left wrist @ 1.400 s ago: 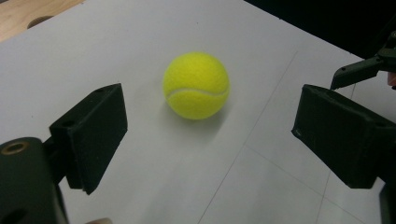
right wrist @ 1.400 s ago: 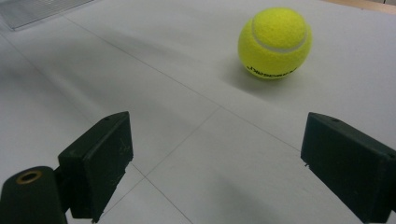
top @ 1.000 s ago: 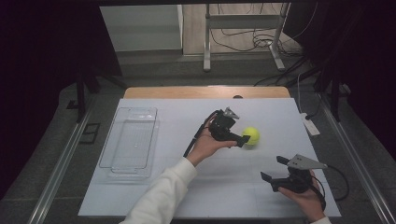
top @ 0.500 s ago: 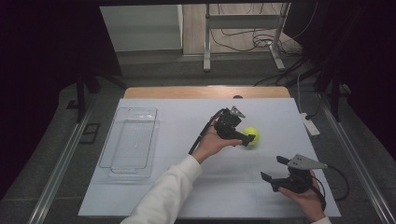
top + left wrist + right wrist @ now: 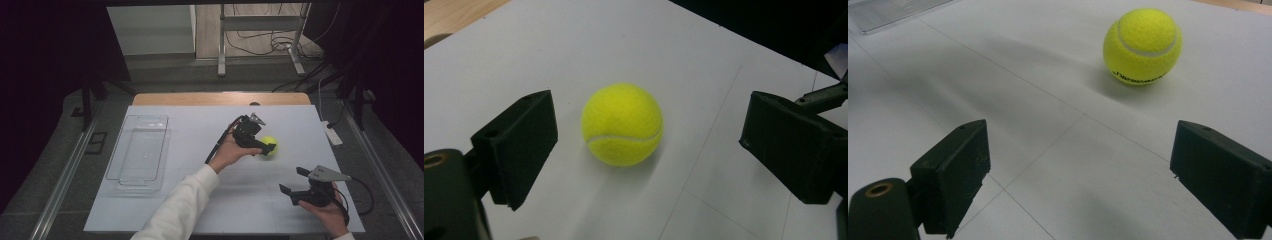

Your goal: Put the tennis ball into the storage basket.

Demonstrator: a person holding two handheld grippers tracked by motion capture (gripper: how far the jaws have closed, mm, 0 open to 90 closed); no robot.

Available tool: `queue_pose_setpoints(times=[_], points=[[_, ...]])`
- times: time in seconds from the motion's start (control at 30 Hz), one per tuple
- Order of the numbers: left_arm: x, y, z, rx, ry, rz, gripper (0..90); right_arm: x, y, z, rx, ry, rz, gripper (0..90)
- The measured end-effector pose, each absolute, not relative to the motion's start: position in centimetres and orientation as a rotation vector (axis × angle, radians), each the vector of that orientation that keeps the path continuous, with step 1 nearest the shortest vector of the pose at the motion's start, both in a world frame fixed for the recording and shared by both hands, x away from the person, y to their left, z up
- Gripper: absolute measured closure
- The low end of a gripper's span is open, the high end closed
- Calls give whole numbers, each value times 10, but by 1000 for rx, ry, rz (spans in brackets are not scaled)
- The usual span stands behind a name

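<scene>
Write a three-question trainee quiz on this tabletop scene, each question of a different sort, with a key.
1. True or false: the left hand-held gripper is shut on the tennis ball.
2. Multiple choice: the clear tray lies A) at the table's left side, B) under the ball, C) beside the right hand-held gripper.
3. Fill in: in the left gripper view the ball sits ____ the two open jaws, touching neither.

Key: 1 false, the jaws stand wide apart with the ball resting on the white table. 2 A. 3 between.
</scene>
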State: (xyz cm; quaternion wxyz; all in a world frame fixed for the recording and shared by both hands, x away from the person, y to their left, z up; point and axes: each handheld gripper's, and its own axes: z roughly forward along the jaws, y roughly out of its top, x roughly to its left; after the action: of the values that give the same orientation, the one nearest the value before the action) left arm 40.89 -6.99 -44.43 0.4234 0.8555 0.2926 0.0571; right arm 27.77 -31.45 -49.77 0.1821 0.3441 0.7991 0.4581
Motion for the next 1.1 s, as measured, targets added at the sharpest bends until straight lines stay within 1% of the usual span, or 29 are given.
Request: queue_pose_setpoints(times=[0.57,1.1], points=[[415,-74,-450,2148,747,133,91,278,-314,-498,968,2257,1291,96],[423,-82,-463,2162,770,108,85,278,-314,-498,968,2259,1291,96]])
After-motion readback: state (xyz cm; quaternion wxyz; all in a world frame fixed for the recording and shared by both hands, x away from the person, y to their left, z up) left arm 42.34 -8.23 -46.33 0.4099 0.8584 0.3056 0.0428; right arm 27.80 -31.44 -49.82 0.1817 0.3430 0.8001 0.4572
